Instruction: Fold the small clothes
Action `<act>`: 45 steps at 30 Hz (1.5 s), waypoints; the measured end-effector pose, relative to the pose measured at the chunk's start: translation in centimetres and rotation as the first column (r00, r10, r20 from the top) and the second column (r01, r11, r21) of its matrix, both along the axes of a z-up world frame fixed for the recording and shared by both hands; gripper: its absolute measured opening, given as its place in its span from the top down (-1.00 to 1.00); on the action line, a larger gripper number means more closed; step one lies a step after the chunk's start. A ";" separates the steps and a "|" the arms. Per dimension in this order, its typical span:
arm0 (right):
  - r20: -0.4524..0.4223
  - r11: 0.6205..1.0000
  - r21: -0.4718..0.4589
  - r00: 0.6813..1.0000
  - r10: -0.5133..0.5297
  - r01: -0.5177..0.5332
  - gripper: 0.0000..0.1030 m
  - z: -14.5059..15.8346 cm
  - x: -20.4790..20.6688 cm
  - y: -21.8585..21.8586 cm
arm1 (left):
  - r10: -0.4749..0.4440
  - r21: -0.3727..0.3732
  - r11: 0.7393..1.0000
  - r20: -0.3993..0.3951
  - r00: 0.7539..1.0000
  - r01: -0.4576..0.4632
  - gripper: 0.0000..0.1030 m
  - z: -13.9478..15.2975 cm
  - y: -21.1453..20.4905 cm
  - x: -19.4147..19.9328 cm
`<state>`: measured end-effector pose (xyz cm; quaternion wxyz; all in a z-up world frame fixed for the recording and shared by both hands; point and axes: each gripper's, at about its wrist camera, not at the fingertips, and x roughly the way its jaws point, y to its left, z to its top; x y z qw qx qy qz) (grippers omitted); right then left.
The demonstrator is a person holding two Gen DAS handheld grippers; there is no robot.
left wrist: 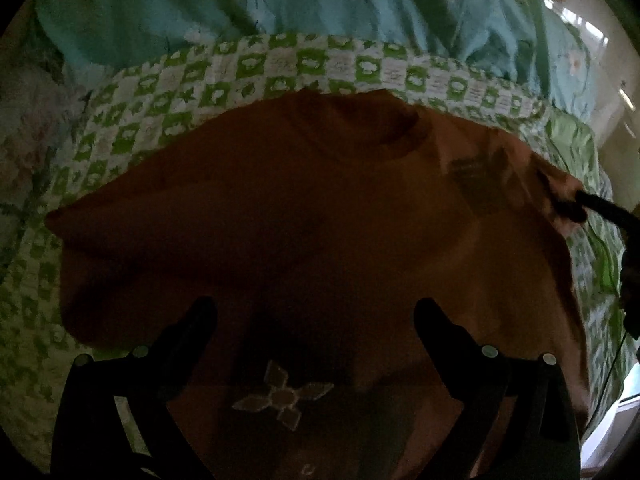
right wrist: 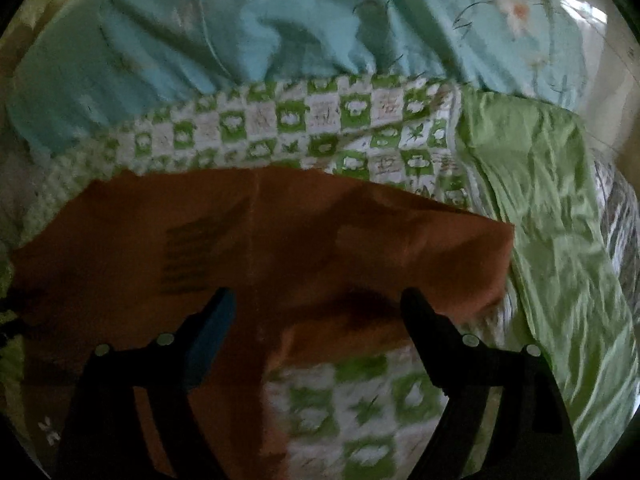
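Orange shirt (left wrist: 300,208) spread on a bed's green-checked quilt (right wrist: 352,400).
Teal blanket (right wrist: 240,32) borders the far edge; left claw (left wrist: 314,312) and right claw (right wrist: 318,300) both spread above the shirt.

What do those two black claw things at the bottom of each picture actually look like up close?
Each is a hand-held gripper. The left hand-held gripper has two thick black fingers on a black angular frame studded with round silver bolt heads. The right hand-held gripper is built the same, but one finger carries a blue pad on its inner face. No sleeves show.
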<state>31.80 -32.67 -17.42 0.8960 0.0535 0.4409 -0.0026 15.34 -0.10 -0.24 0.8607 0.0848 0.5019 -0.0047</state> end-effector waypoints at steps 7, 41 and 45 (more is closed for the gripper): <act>-0.114 0.995 -0.103 0.993 0.004 -0.016 -0.10 -4.0 3.4 -1.7 | 0.029 -0.034 0.999 -0.108 0.994 -0.033 -0.93 -3.4 0.0 2.0; 0.059 0.619 0.639 0.831 0.553 -0.457 0.82 -2.5 2.6 31.9 | 0.117 -0.295 0.943 -0.141 0.983 -0.154 -0.92 -0.9 9.9 -3.6; 0.005 0.627 0.648 0.825 0.565 -0.433 0.23 -3.9 2.2 32.0 | 0.092 -0.357 0.922 -0.165 0.982 -0.146 -0.92 -1.7 10.0 -2.2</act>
